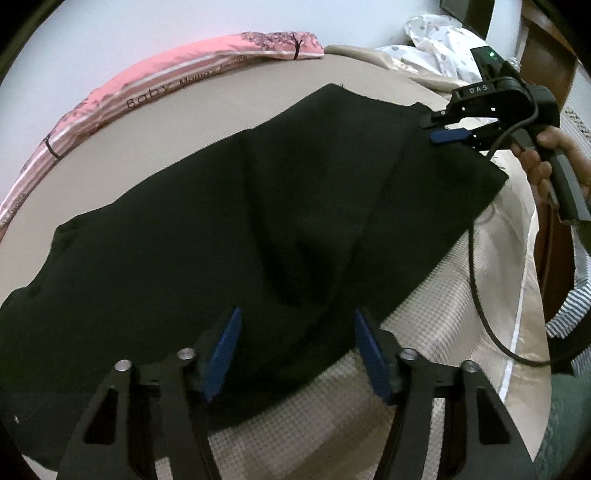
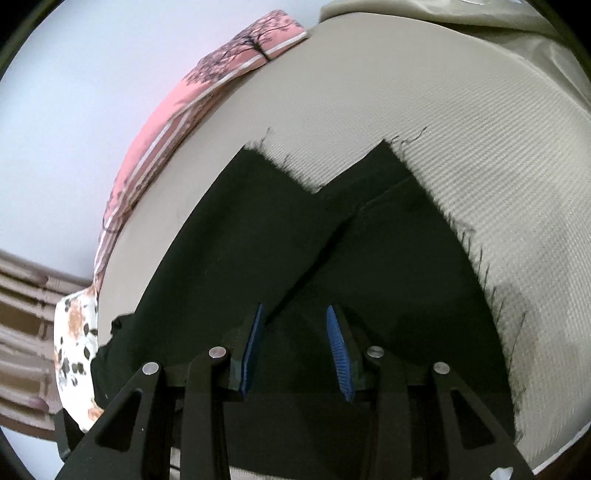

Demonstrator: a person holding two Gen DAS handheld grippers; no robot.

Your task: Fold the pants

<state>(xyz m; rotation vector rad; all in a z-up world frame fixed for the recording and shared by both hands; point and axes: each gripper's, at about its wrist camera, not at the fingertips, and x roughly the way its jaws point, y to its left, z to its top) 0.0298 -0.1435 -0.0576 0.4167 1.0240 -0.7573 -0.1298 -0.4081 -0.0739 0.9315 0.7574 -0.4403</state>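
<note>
**Dark pants spread across a beige bed, both claws hovering apart**

The pants (image 1: 229, 206) lie flat across the bed (image 1: 207, 110), dark, nearly black, with soft creases running through the middle. In the right wrist view the two leg ends (image 2: 332, 177) show as separate points with frayed, thready hems, one leg overlapping the other along a diagonal edge. The left wrist view shows none of that fraying clearly; it gives instead the long sweep of the cloth and its near edge, where the fabric meets the textured beige cover.

Only the left wrist view shows the right gripper (image 1: 448, 134) from outside, held in a person's hand (image 1: 546, 162) at the far corner of the pants, a black cable (image 1: 476, 288) hanging from it. Whether its blue pads touch the cloth there I cannot tell. From its own camera the right gripper (image 2: 295, 347) stands with pads parted above the fabric, nothing pinched between them.

The left gripper (image 1: 295, 354) is likewise spread, its pads clear of the cloth's near edge.

A pink printed pillow (image 1: 147, 88) runs along the pale wall (image 1: 110, 29). A white dotted cloth (image 1: 439, 44) is bunched at the far corner; a floral cushion (image 2: 75, 350) appears only in the right wrist view.
</note>
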